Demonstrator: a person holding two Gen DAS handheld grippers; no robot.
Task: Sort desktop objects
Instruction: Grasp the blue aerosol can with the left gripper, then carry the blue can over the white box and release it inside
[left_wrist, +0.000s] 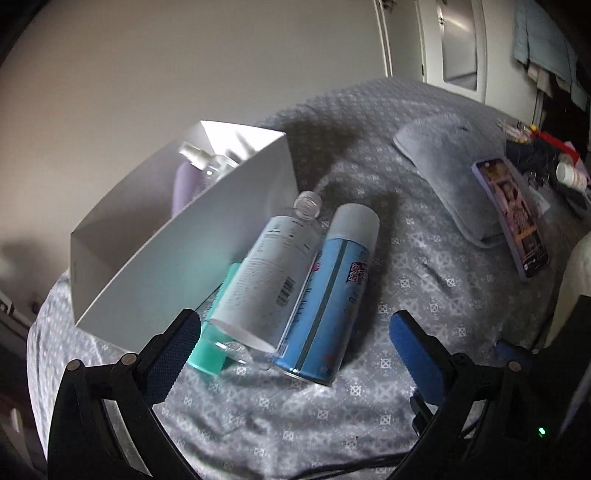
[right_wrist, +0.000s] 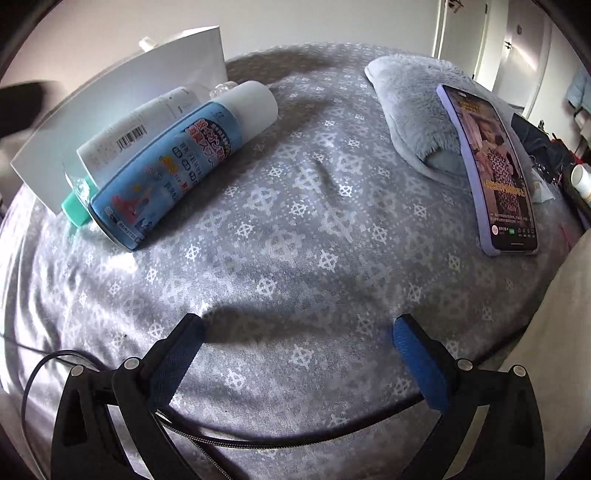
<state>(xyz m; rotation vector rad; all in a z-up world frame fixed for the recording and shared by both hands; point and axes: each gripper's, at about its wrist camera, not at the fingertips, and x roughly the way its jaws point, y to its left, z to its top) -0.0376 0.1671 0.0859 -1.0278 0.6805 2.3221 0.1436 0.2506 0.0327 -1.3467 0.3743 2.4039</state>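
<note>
A clear bottle with a white label (left_wrist: 269, 273) lies beside a blue spray can (left_wrist: 328, 295) on the grey patterned cloth, against a white open box (left_wrist: 155, 236). A teal object (left_wrist: 210, 354) sits under the bottle. The box holds a small spray bottle (left_wrist: 199, 158) and a lilac item (left_wrist: 183, 184). My left gripper (left_wrist: 295, 332) is open just in front of the bottle and can, holding nothing. My right gripper (right_wrist: 299, 339) is open and empty over bare cloth; the can (right_wrist: 173, 162), bottle (right_wrist: 125, 136) and box (right_wrist: 122, 110) lie far left of it.
A phone in a lilac case (right_wrist: 491, 166) leans on a grey fluffy cushion (right_wrist: 413, 114) at the right; it also shows in the left wrist view (left_wrist: 513, 218). Dark clutter and a white cup (right_wrist: 581, 182) sit at the far right. A black cable (right_wrist: 221, 435) runs by my right gripper.
</note>
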